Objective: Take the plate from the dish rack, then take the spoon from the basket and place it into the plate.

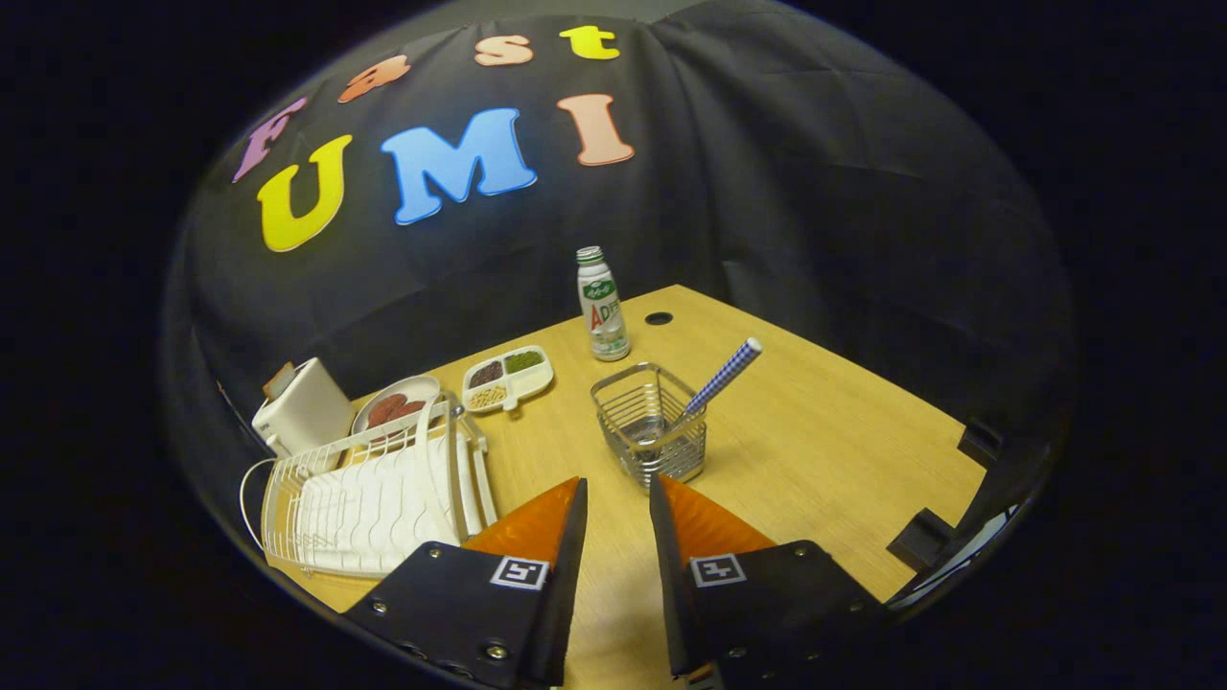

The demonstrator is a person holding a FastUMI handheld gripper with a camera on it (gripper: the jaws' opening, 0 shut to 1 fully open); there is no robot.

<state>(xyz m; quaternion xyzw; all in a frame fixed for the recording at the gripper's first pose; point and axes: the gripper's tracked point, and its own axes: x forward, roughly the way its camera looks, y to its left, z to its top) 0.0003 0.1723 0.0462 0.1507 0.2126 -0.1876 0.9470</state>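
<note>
**Plate first: approach to the rack**

At lower centre, gripper [618, 491] parted, holding nothing. Lower left: white plate [436, 460] upright in dish rack [288, 498]. Right of centre: check-handled spoon [721, 377] in wire basket [652, 422]. Better to swing left, straddle plate's rim, pinch, lift straight.

Screwed gripper [618, 498] housings with square fiducial tags, wedge fingers [566, 537]

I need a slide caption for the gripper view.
Open gripper hovers over table, facing wire basket with spoon; dish rack alongside.
</note>
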